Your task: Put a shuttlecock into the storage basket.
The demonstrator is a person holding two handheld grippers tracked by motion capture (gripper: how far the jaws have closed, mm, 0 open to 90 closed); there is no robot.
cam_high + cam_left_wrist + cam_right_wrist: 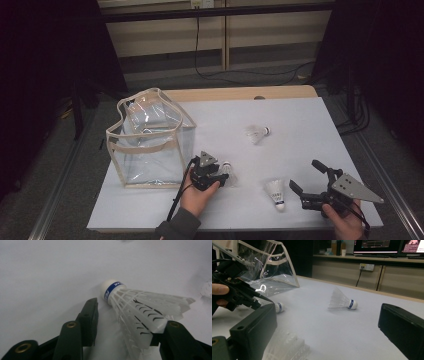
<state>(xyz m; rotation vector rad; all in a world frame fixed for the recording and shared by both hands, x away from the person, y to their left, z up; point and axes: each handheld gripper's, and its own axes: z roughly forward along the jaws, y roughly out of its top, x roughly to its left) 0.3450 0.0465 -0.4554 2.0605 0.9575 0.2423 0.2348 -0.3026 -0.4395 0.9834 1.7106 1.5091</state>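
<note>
- Shuttlecock (130, 307) you're working lies on its side on the white table (300, 130), just right of the clear bag (150, 140), cork end pointing away from your left gripper.
- High view puts the same shuttlecock (227, 172) right at the tip of your left gripper (212, 177).
- Left gripper (125, 327): the shuttlecock's feather skirt sits between the jaws. Right jaw touches the skirt edge; left jaw stands off it with a visible gap. So partly closed around it, not clamped.
- Cork is white with a blue band, resting on the table.
- Your left hand (195, 197) holds that gripper low over the table, near the front edge.
- Second shuttlecock (276, 192) lies on the table between your two grippers, cork toward you, just left of your right gripper (307, 177).
- Right gripper (324, 332): jaws spread wide, nothing between the pads. Feathers of that second shuttlecock (287, 345) show blurred just below its left jaw.
- Third shuttlecock (257, 133) lies on its side farther back, mid-table, well apart from both grippers; also seen from the right gripper view (342, 301).
- Clear bag stands upright with beige trim, top open, on the left part of the table.
</note>
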